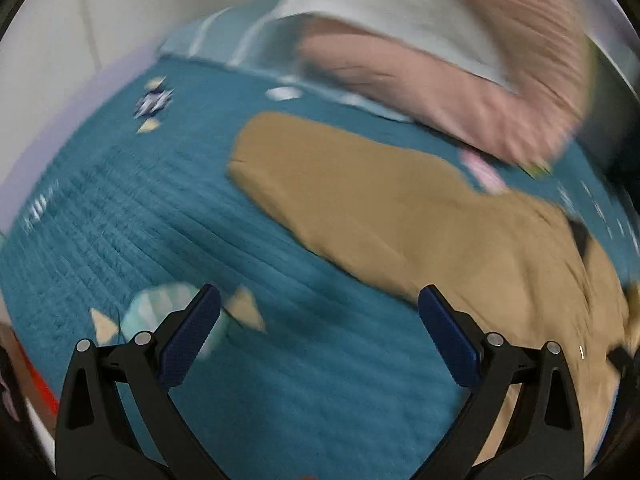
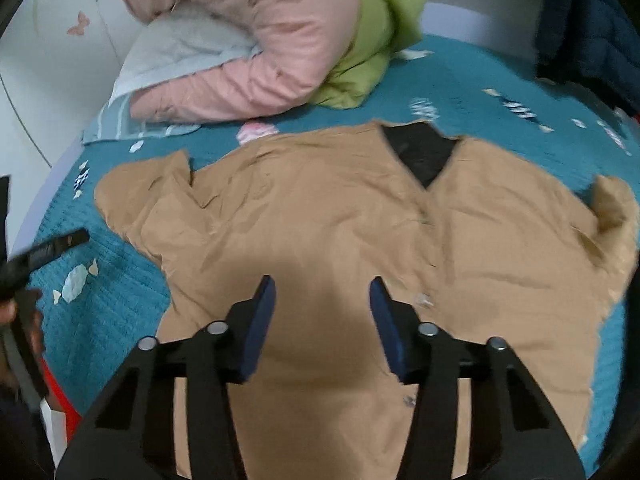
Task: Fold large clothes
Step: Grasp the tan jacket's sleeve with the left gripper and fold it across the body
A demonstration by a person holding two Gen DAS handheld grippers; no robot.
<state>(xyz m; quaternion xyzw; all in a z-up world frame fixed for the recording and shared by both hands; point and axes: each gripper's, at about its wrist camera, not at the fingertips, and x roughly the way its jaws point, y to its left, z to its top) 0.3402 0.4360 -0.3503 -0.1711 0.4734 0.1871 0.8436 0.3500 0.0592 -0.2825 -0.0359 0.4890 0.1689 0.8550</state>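
Tan garment (image 2: pixel 320 208) on teal bedspread (image 2: pixel 460 76)

The left wrist camera sat behind its tongs (image 1: pixel 320 332) and looked steeply down at the bed (image 1: pixel 160 208), close above the teal cover, with the tan garment (image 1: pixel 380 208) to the right of the tongs. The right wrist camera sat behind its own tongs (image 2: pixel 322 320) and looked down just above that garment (image 2: pixel 320 208), facing its collar and the pink jacket (image 2: pixel 248 40) beyond. Both views shared the garment's sleeve, the cover left of the garment, and the pink jacket (image 1: pixel 460 92).
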